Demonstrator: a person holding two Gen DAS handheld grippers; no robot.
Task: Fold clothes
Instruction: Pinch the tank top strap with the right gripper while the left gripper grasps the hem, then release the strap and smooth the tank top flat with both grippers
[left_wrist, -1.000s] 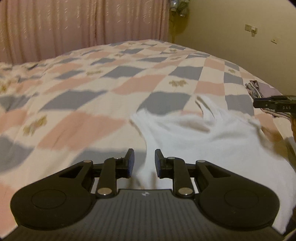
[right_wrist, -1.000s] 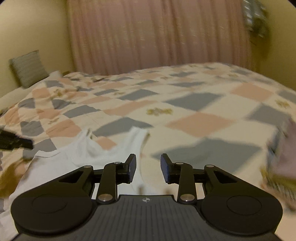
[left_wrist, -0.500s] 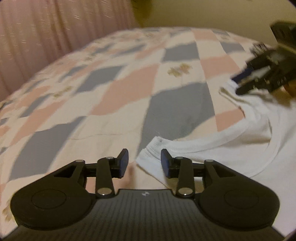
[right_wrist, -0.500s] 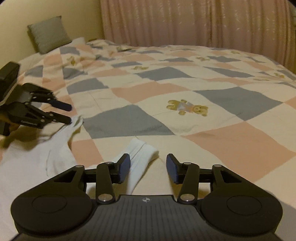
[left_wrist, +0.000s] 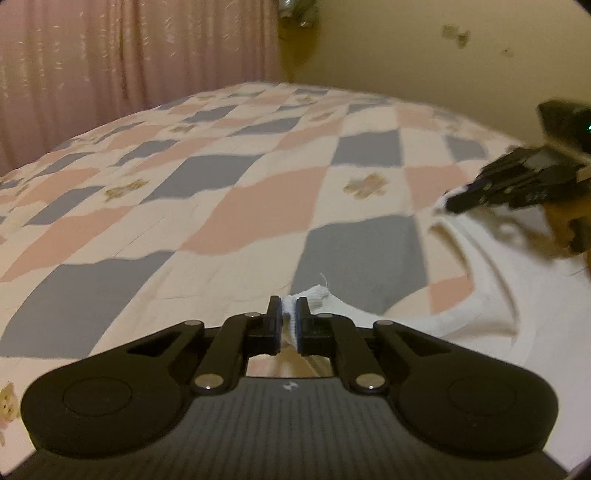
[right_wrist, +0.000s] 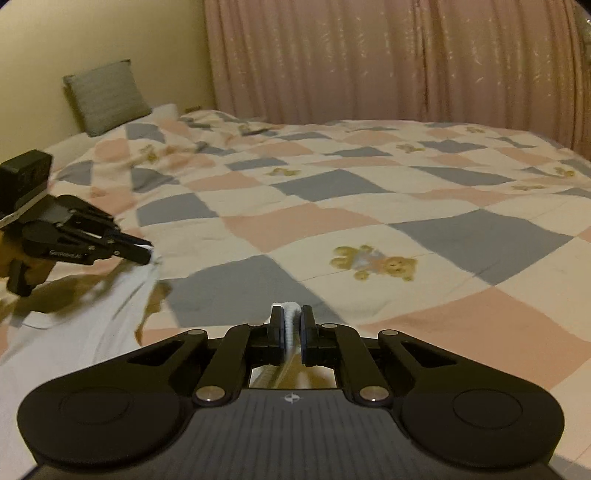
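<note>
- Now, in our left wrist view, we count one white shirt (left_wrist: 517, 314) on one checked quilt (left_wrist: 221, 206); our left tongs (left_wrist: 289, 317) pinch its strap.
- From our right wrist view, the right tongs (right_wrist: 292, 325) are likewise clamped on a strap; one grey pillow (right_wrist: 105, 98) stands behind.

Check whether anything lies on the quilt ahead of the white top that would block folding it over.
Nothing visible does. Both grippers, left and right, are shut on the white top at its shoulder straps, and the checked quilt ahead of it shows only its own printed pattern.
</note>
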